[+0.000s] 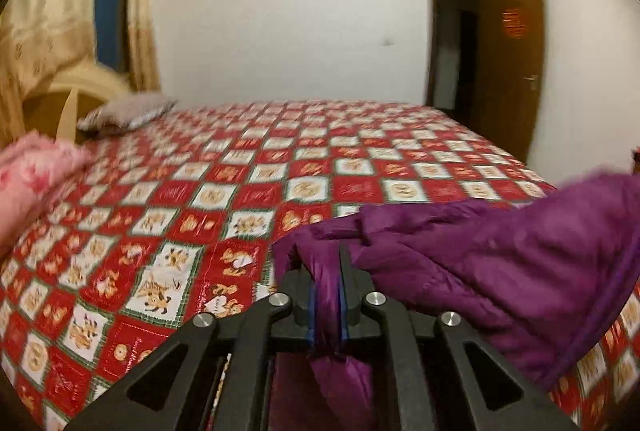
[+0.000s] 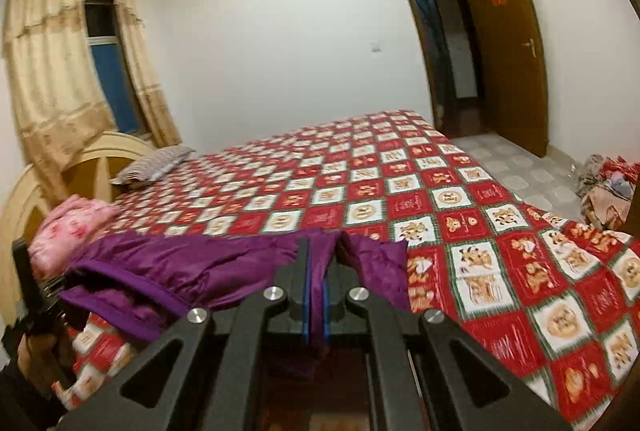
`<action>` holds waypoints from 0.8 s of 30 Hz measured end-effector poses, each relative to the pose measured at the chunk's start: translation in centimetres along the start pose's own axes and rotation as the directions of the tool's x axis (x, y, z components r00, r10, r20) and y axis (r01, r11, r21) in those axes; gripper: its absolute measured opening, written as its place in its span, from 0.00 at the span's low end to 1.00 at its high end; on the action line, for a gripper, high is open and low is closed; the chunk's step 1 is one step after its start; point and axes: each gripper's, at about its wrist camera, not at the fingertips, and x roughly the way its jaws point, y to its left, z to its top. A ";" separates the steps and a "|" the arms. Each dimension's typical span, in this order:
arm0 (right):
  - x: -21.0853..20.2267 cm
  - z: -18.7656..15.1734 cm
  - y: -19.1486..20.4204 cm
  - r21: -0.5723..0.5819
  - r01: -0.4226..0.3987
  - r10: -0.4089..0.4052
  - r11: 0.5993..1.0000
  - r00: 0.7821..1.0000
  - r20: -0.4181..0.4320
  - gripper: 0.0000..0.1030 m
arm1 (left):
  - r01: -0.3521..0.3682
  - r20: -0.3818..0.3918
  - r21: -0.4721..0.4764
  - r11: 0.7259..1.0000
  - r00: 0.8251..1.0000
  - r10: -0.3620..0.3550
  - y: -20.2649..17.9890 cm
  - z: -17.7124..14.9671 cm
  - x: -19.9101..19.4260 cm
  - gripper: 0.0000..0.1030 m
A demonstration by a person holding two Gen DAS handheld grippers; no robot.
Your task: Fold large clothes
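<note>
Purple jacket (image 1: 500,263) clamped in left gripper (image 1: 325,291) and right gripper (image 2: 316,295) jaws, its far edges cut off, blurred.

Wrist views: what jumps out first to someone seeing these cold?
The purple jacket, bunched at the near edge of the bed and pinched at two spots: the left gripper and right gripper each have their jaws shut on its fabric. Under it, the red-and-white checked bedspread fills both views. A pink folded blanket sits near the headboard, on the left.
</note>
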 end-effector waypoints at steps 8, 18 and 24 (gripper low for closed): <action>7.2 1.3 -1.2 0.022 0.047 -0.045 0.999 0.997 -0.058 0.06 | -0.173 0.151 -0.058 0.983 0.972 0.180 1.2 3.0 2.7 0.95; 14.4 3.0 -1.4 0.038 0.170 -0.169 0.985 0.985 -0.044 0.52 | -0.404 0.079 -0.121 0.907 0.907 0.414 1.5 5.4 8.2 0.96; 16.2 1.8 3.1 -0.047 0.102 -0.105 0.994 0.992 -0.073 0.52 | -0.336 0.088 -0.119 0.934 0.934 0.347 -1.5 5.1 9.9 0.96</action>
